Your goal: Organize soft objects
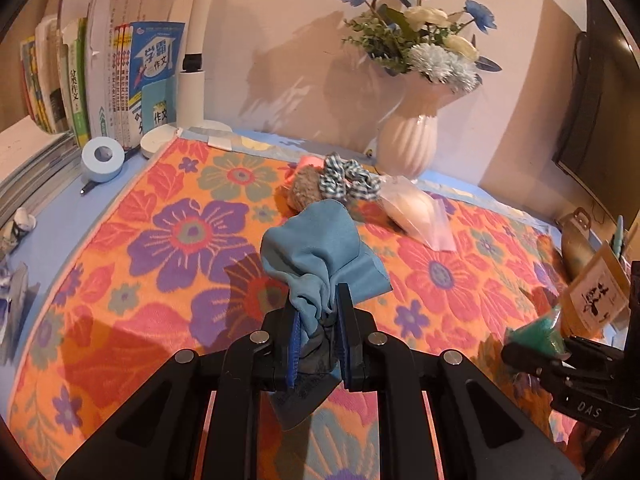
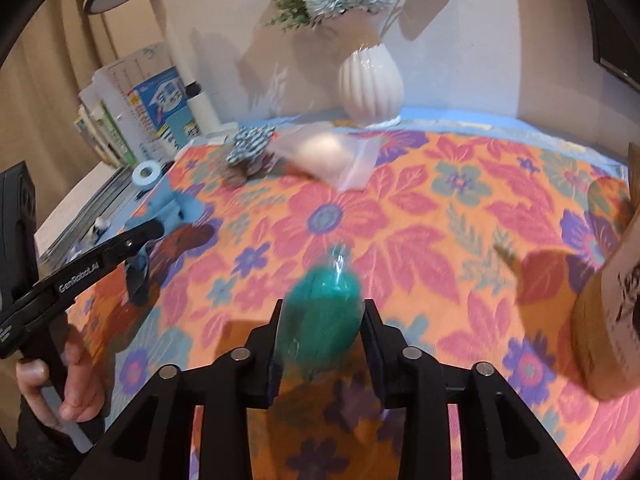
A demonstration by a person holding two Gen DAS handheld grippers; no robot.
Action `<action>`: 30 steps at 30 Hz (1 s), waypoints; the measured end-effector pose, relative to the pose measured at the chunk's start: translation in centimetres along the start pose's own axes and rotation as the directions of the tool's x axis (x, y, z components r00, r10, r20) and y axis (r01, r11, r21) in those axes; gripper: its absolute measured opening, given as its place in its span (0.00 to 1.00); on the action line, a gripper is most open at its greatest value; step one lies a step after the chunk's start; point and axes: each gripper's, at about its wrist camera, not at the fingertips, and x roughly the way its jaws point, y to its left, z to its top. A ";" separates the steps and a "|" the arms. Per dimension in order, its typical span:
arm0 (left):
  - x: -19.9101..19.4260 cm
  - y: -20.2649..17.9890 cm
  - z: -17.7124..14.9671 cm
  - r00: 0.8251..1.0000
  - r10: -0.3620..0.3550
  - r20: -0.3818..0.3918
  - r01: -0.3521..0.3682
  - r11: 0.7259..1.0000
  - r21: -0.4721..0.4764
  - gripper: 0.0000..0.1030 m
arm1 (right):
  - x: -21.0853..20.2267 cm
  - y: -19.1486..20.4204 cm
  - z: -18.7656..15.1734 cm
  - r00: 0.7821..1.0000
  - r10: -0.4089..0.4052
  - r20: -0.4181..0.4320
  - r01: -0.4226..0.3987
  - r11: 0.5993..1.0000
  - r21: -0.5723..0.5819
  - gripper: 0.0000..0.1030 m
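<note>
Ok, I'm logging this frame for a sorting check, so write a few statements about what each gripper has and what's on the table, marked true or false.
1. The left gripper is shut on a blue cloth. True.
2. The right gripper is empty. False: a bagged green ball sits between its fingers.
3. The checked scrunchie lies near the white vase. True.
4. The vase holds red roses. False: blue and white flowers.

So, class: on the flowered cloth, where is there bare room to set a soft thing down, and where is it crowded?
Free: the wide middle of the flowered cloth, between the clear pouch and the brown bottle; also the left part near the tape roll. Crowded: the far edge before the white vase, where the checked scrunchie and pouch cluster.
</note>
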 end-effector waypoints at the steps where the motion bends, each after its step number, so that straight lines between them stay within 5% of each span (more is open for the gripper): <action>1: -0.1 0.0 -0.2 1.000 0.000 0.001 0.000 1.000 -0.001 0.12 | -0.3 -0.1 -0.3 1.000 0.012 -0.001 -0.012 1.000 0.008 0.56; 2: -0.2 -0.1 -0.2 1.000 0.005 0.003 -0.005 1.000 0.002 0.12 | -0.6 -0.2 -0.5 1.000 0.017 0.009 -0.017 1.000 0.020 0.65; 5: -0.1 0.0 -0.3 1.000 0.006 -0.002 -0.006 1.000 0.001 0.12 | -2.0 -0.4 -1.0 0.998 0.038 0.053 -0.040 0.998 0.039 0.70; 11: 0.3 -0.1 -0.2 1.000 -0.005 -0.018 0.005 1.000 0.012 0.12 | -1.7 -1.0 -1.2 1.000 0.015 0.015 -0.017 0.997 0.076 0.70; 18: 0.4 0.0 -0.2 1.000 -0.008 -0.020 0.008 1.000 0.010 0.12 | 1.8 2.5 1.2 0.996 -0.002 -0.086 -0.003 0.999 -0.053 0.72; 23: 0.6 0.1 -0.2 1.000 0.004 -0.028 -0.003 1.000 0.010 0.12 | 4.4 3.5 1.8 0.995 -0.019 -0.100 0.017 1.000 -0.023 0.72; 24: 0.7 0.0 -0.1 1.000 0.002 -0.030 -0.002 1.000 0.014 0.12 | 4.5 3.7 1.7 0.995 -0.041 -0.086 0.038 0.999 -0.033 0.71; 26: 0.8 -0.1 -0.1 0.999 -0.014 -0.031 0.014 1.000 0.020 0.12 | 4.5 4.4 1.6 0.994 -0.085 -0.070 0.080 0.994 -0.079 0.50; 30: 0.8 -0.2 -0.1 0.999 -0.018 -0.033 0.019 1.000 0.025 0.12 | 4.2 4.4 1.6 0.995 -0.090 -0.050 0.086 0.993 -0.078 0.49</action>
